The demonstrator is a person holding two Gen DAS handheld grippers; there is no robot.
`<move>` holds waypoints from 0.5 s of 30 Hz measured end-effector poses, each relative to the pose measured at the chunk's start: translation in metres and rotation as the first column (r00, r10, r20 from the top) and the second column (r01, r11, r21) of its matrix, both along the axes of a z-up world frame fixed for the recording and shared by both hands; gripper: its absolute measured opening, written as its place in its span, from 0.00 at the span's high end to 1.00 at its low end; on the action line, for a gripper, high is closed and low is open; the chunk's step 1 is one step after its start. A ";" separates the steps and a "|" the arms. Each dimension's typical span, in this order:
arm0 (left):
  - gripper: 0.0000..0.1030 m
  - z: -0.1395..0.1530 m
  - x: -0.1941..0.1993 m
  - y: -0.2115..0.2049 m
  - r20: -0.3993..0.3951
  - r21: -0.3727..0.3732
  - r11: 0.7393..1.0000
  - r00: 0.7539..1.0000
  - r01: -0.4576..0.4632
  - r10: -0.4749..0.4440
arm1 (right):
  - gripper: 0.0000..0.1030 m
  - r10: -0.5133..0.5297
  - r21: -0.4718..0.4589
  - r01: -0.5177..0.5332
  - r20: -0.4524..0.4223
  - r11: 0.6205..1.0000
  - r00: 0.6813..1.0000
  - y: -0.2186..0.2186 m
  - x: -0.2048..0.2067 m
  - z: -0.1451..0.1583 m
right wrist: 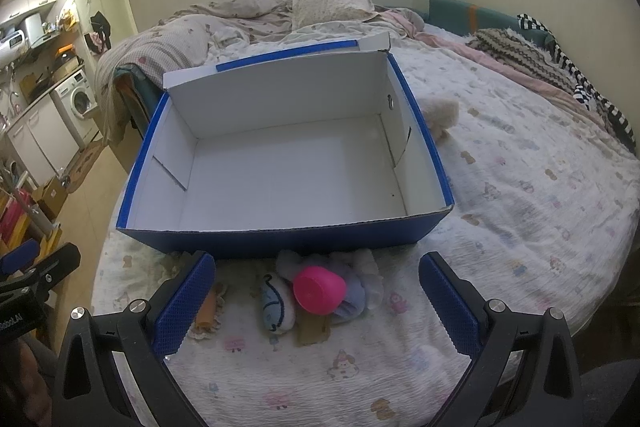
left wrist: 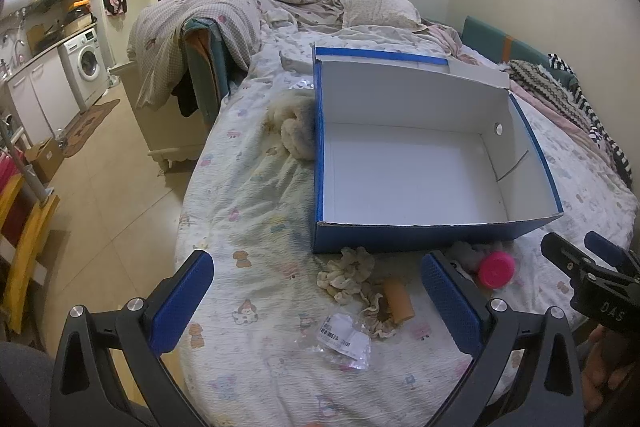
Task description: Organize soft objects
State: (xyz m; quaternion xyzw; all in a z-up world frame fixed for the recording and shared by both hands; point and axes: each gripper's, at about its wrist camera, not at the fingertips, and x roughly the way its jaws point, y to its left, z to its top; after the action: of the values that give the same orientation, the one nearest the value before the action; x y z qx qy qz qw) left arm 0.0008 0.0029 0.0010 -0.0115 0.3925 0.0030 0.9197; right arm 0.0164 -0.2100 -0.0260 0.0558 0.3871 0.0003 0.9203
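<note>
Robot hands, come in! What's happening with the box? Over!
Left gripper open, right gripper open, both empty. Blue box empty. Pink cup lying on soft toys.

Both fisheye views are warm and fairly dim, lit by ceiling lamps that blow out to white glare at the upper left of each frame, with straight lines bowing towards dark vignetted corners, soft grainy detail, and the box (right wrist: 280, 235) shading its near side.
</note>
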 end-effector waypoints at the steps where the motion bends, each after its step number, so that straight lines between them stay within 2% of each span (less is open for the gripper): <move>1: 0.00 0.000 0.000 0.000 0.000 0.001 1.000 1.000 0.001 -0.001 | 0.00 0.000 0.000 0.000 0.000 1.000 1.000 0.000 0.000 0.000; 15: 0.00 0.000 0.000 -0.001 -0.002 0.001 1.000 1.000 0.003 -0.003 | 0.00 0.001 0.000 -0.001 0.000 1.000 1.000 0.000 0.000 0.000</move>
State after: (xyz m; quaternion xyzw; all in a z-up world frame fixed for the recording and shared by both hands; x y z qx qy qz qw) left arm 0.0004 0.0021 0.0008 -0.0104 0.3936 0.0020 0.9192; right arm 0.0165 -0.2096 -0.0261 0.0558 0.3871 0.0007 0.9203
